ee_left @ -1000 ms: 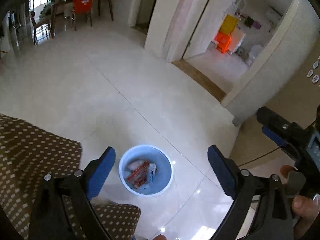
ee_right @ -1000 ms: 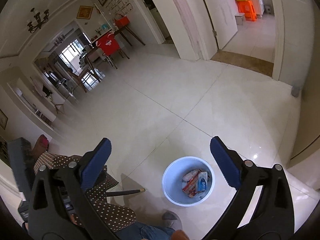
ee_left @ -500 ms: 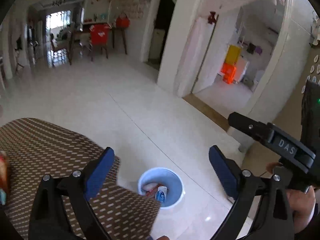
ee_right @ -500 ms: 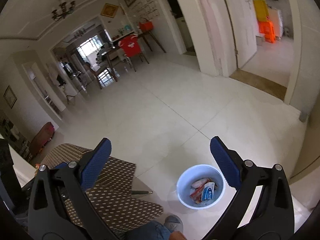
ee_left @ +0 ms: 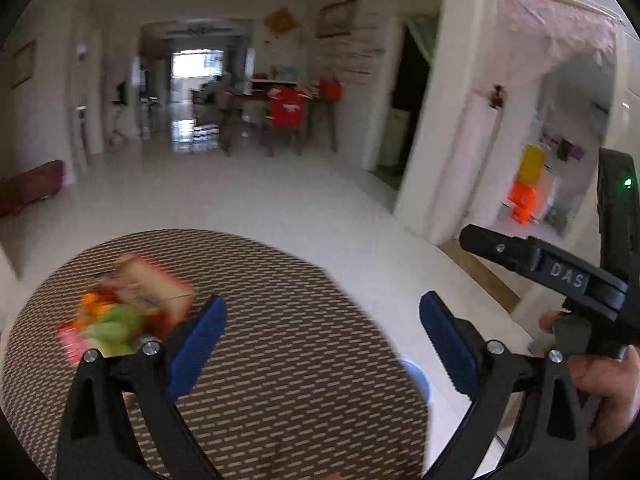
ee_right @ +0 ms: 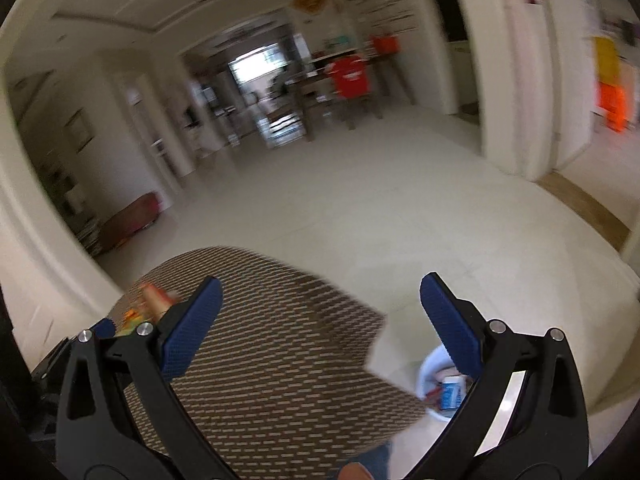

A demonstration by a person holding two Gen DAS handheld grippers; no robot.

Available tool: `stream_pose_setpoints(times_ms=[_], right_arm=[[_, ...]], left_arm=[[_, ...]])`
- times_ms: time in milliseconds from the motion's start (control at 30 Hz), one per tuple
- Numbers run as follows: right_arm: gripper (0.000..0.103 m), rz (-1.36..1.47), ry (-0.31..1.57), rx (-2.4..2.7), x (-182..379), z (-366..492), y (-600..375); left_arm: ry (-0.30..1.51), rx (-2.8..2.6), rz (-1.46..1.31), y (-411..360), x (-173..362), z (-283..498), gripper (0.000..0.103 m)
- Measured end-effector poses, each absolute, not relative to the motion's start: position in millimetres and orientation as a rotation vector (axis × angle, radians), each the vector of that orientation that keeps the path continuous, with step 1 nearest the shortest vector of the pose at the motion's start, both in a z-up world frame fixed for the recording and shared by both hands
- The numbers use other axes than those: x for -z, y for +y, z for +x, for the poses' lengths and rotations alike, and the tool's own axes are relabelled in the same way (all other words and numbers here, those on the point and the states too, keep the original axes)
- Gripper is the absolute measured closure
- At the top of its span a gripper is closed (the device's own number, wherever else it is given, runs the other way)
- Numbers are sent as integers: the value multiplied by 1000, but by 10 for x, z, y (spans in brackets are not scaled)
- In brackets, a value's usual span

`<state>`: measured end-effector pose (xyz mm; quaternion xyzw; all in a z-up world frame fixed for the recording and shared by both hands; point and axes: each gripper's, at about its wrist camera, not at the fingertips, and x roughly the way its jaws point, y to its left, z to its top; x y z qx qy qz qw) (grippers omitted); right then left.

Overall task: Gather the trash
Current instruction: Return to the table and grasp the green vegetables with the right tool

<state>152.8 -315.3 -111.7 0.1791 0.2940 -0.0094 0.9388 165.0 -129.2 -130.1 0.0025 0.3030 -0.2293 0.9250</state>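
Observation:
Colourful snack wrappers [ee_left: 124,312] lie in a blurred heap on the left of a round table with a brown dotted cloth [ee_left: 280,320]. My left gripper [ee_left: 322,326] hovers open over the cloth, just right of the heap. My right gripper [ee_right: 320,308] is open too, above the same cloth [ee_right: 272,344], and the wrappers [ee_right: 152,300] peek out behind its left finger. A pale blue bin [ee_right: 430,376] with trash inside stands on the floor beyond the table edge; only its rim [ee_left: 416,372] shows in the left wrist view.
White tiled floor [ee_right: 380,216] stretches toward a dining table with a red-covered chair [ee_left: 288,110]. A white pillar [ee_left: 428,120] and a doorway with orange stools [ee_left: 524,200] stand at right. A hand [ee_left: 604,384] holds the other gripper's handle.
Both cameras have tilted up from the bin to the table. The cloth now fills the lower view, the wrappers have come into sight, and the bin has slid almost out of view.

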Motion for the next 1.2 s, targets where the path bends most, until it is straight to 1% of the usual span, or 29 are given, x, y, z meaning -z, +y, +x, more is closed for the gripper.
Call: stream_pose_setpoints(times_ms=[233, 367, 433, 600, 733, 767, 800, 833, 867, 1000, 1033, 1067, 1100, 1133, 1200], right_arm=[[6, 269, 636, -151, 1084, 1820, -2343], [6, 204, 658, -274, 1119, 2012, -1829], [6, 157, 669, -331, 1139, 2129, -1545], [6, 54, 751, -414, 1463, 2401, -963], [6, -23, 769, -481, 1637, 2430, -590], [8, -49, 767, -501, 1654, 2459, -481], [10, -63, 772, -517, 1675, 2474, -376], [16, -78, 783, -523, 1712, 2510, -273], [25, -113, 794, -511, 1772, 2584, -213], [45, -195, 868, -484, 2076, 2758, -17], [62, -210, 891, -493, 2154, 2782, 3], [71, -196, 895, -516, 2174, 2767, -16], [74, -178, 891, -528, 2172, 2743, -45], [80, -155, 889, -533, 2149, 2717, -91], [83, -100, 862, -534, 2063, 2638, -237]], left_arm=[[608, 288, -72, -343, 1303, 1578, 8], [603, 200, -74, -13, 1335, 1522, 8], [598, 157, -76, 163, 1432, 1428, 8], [602, 71, -62, 476, 1506, 1399, 8], [620, 17, -79, 711, 1565, 1365, 8], [623, 7, -81, 727, 1564, 1369, 8], [626, -4, -85, 770, 1573, 1347, 8], [632, -16, -96, 831, 1589, 1343, 8], [637, -25, -105, 883, 1618, 1319, 8], [673, -37, -151, 1015, 1699, 1325, 8], [679, -40, -155, 1033, 1719, 1339, 8], [685, -41, -154, 1030, 1734, 1362, 8], [690, -41, -151, 1024, 1751, 1374, 8], [696, -37, -145, 1012, 1777, 1389, 8], [708, -31, -139, 987, 1840, 1438, 8]])
